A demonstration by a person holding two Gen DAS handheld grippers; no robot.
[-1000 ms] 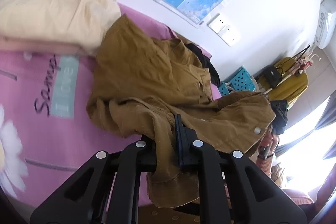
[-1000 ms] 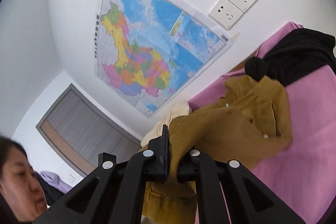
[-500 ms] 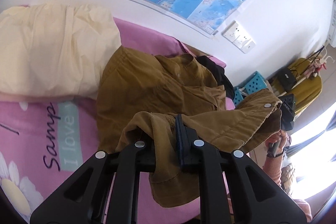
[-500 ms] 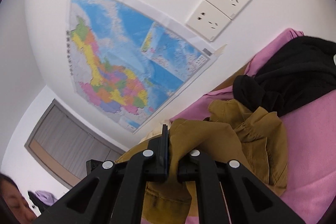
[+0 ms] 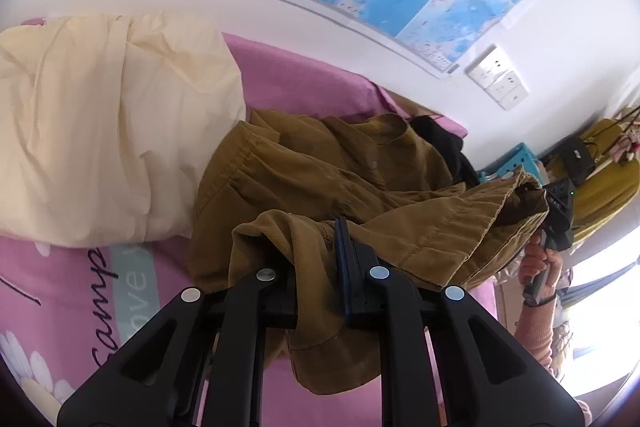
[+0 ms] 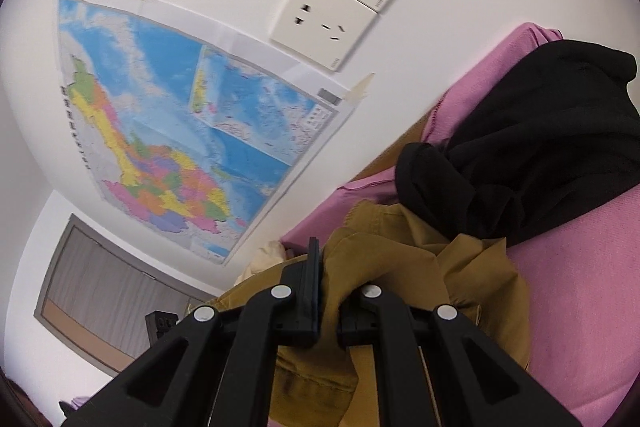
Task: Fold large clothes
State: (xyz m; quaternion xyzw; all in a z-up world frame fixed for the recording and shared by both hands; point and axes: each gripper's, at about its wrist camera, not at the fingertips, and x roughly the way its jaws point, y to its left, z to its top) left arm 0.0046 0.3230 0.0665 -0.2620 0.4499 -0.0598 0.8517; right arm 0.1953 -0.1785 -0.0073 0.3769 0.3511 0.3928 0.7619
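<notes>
Left tool clamped on brown jacket; right tool clamped on another edge (fabric bunched between both). Jacket half-lifted off pink bed.

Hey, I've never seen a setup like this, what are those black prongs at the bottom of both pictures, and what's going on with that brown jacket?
Nobody's using a robot here: a person holds a handheld clamp in each hand, each with a wide-angle camera looking along its jaws. One picture comes from the left gripper, the other from the right gripper. Both are shut on the brown jacket, lifting part of it off the pink bed sheet. A cream pillow and a black garment also lie there. The left view also shows the person's right hand gripping the other clamp.
</notes>
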